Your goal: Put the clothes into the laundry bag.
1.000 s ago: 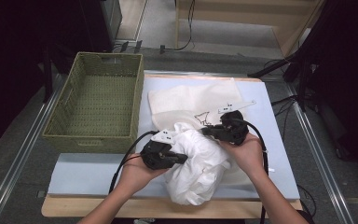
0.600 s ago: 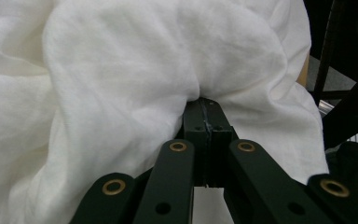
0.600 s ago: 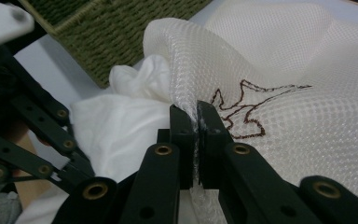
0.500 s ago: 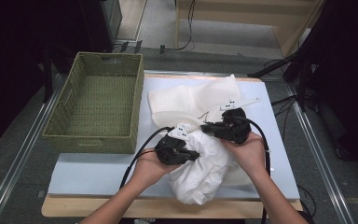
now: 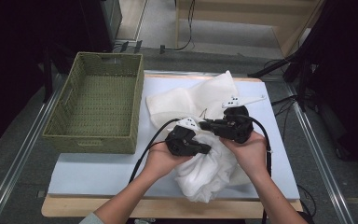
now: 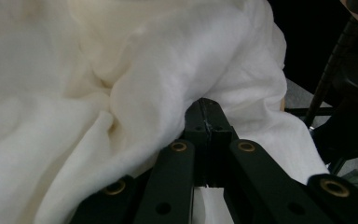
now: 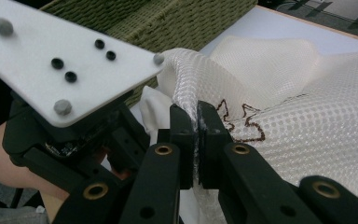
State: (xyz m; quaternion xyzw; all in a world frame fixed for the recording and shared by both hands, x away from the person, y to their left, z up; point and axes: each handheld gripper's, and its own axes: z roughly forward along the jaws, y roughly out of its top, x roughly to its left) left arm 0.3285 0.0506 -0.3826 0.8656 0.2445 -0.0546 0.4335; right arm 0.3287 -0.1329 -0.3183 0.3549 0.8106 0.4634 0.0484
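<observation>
Near the table's (image 5: 98,172) front edge, the high view shows both grippers meeting over a white cloth (image 5: 205,172). Left gripper (image 6: 208,116) view: jaws clenched, cloth bunched around them. Right gripper (image 7: 198,133) view: jaws pinch the mesh bag (image 7: 279,93).

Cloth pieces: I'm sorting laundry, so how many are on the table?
2: a mesh bag spread at the table's back, pinched by the right gripper, and a white cloth bunched at the front, pinched by the left gripper. More may be hidden.
</observation>
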